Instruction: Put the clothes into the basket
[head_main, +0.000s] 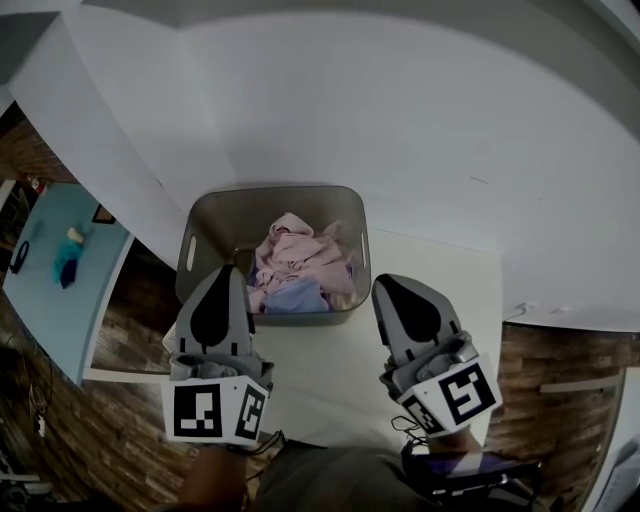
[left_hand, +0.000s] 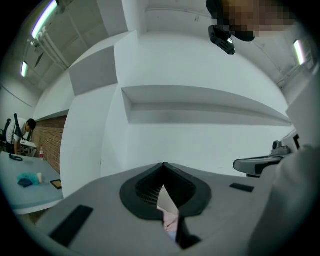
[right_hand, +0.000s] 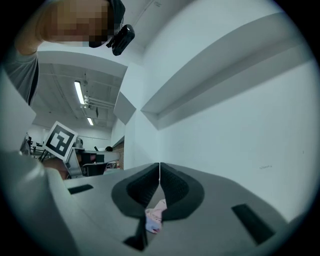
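The white bench (head_main: 325, 365) fills the lower middle of the head view, and no garment shows on its bare top. The grey basket (head_main: 205, 225) stands at the centre of the frame, at the bench's far edge. The clothes (head_main: 295, 265) lie inside it as a rumpled heap, pink pieces above and a lavender one toward the near wall.

The 2 claws sit just below the basket in the frame. The left claw (head_main: 228, 270) overlaps the basket's near left corner, and the right claw (head_main: 385, 282) is just beside its near right corner. Each gripper view shows its jaws closed tip to tip with nothing pinched between them. The pink cloth in the gap beneath the tips is the heap beyond.

Judging from this, the loading looks done or nearly so. A piece hidden under the claws cannot be ruled out.
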